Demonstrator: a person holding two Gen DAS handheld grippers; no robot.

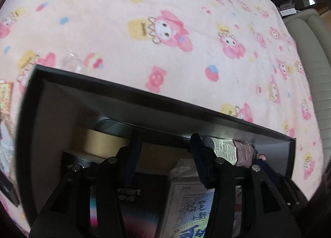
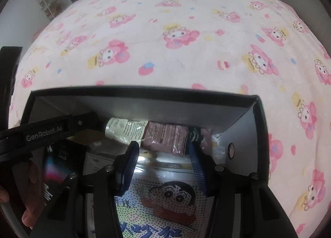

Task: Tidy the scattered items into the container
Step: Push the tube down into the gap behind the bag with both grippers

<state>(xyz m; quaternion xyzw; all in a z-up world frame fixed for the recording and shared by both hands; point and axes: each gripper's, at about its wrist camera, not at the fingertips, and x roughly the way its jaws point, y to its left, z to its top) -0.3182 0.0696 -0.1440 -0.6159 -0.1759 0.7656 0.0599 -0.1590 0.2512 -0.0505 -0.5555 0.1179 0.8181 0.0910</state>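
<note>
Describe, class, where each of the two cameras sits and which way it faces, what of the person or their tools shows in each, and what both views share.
Left wrist: sits on the left gripper, looks forward and down over its open fingers into the black box, pink blanket beyond.
Right wrist: sits on the right gripper, open above the cartoon packet inside the box; the left gripper and a hand show at left.
Shared: the box, cartoon packet, white-labelled tube, blanket.
</note>
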